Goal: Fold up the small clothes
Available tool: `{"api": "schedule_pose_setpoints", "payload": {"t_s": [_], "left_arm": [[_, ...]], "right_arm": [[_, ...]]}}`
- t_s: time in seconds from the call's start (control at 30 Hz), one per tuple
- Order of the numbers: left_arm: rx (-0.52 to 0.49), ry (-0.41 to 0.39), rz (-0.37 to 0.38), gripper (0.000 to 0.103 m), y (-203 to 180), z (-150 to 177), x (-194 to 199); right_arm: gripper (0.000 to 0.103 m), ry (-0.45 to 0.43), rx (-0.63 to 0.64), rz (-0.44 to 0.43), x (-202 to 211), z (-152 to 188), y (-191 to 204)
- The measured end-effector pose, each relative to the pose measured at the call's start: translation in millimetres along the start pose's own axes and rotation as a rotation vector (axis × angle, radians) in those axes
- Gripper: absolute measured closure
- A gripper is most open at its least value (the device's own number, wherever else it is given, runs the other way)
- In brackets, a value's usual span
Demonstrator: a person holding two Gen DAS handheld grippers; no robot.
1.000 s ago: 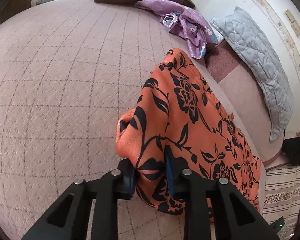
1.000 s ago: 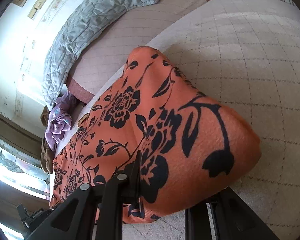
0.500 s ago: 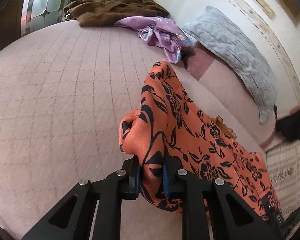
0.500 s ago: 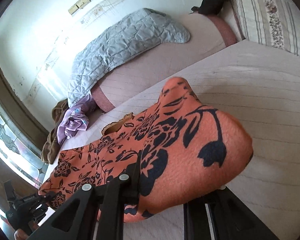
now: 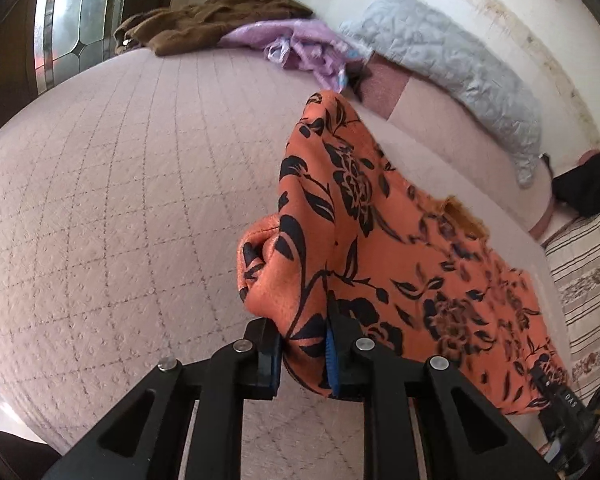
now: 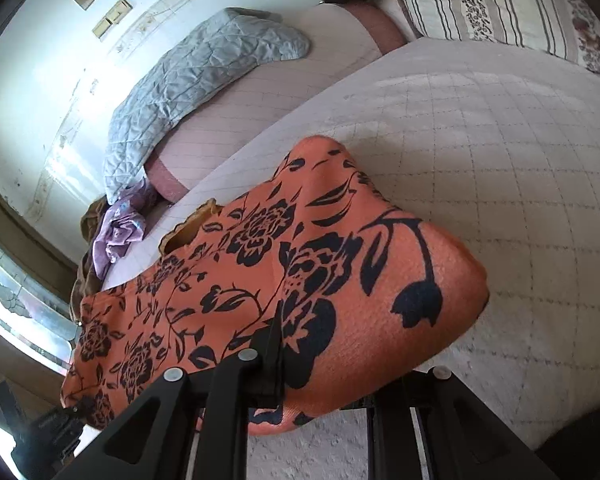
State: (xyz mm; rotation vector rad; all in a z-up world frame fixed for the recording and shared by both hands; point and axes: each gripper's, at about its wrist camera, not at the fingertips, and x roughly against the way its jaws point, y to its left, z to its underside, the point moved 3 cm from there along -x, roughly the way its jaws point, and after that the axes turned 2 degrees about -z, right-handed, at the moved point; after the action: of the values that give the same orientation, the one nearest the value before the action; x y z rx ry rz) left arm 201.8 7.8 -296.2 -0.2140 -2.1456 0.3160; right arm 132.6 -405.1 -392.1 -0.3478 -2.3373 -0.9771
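Note:
An orange garment with black flowers point(image 5: 364, 216) hangs stretched over the quilted pink bed point(image 5: 120, 184). My left gripper point(image 5: 304, 344) is shut on one bunched corner of it. My right gripper point(image 6: 320, 364) is shut on the opposite corner; the cloth point(image 6: 284, 264) drapes over its right finger and hides it. The garment spans between the two grippers, lifted off the bed, with a frilled neckline point(image 6: 188, 224) on its far edge. The right gripper shows at the lower right of the left wrist view point(image 5: 564, 408).
A purple garment point(image 5: 300, 52) and a brown one point(image 5: 204, 20) lie piled at the far edge of the bed. A grey quilted pillow point(image 5: 452, 60) leans on the wall. A striped floral cushion point(image 6: 492, 0) and a black item point(image 5: 588, 184) lie at the other end.
Both grippers have risen and tilted up with the garment, so more of the wall and pillows shows. The garment hangs higher over the bed. Both grips are unchanged.

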Motion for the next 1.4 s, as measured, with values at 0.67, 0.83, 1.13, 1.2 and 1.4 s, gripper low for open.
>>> {"api": "schedule_pose_setpoints", "payload": {"t_s": [0.67,0.83,1.13,1.2,1.4], "left_arm": [[-0.11,-0.294,-0.284,0.05,13,-36,67],[-0.288,-0.163,-0.22,0.035,-29,-13,30],[-0.372,-0.058,-0.292,0.03,-44,5,-17],[-0.374,-0.06,-0.294,0.029,-43,6,-18],[-0.386,-0.063,-0.301,0.027,-46,7,-20]], "right_arm": [[0.062,-0.039,0.023,0.064,69,-54,7],[0.062,0.061,0.172,-0.001,21,-31,76],[0.064,0.252,0.2,0.09,-59,18,89],[0.062,0.273,0.206,0.096,-60,14,92],[0.061,0.249,0.208,0.051,-79,-17,123]]}}
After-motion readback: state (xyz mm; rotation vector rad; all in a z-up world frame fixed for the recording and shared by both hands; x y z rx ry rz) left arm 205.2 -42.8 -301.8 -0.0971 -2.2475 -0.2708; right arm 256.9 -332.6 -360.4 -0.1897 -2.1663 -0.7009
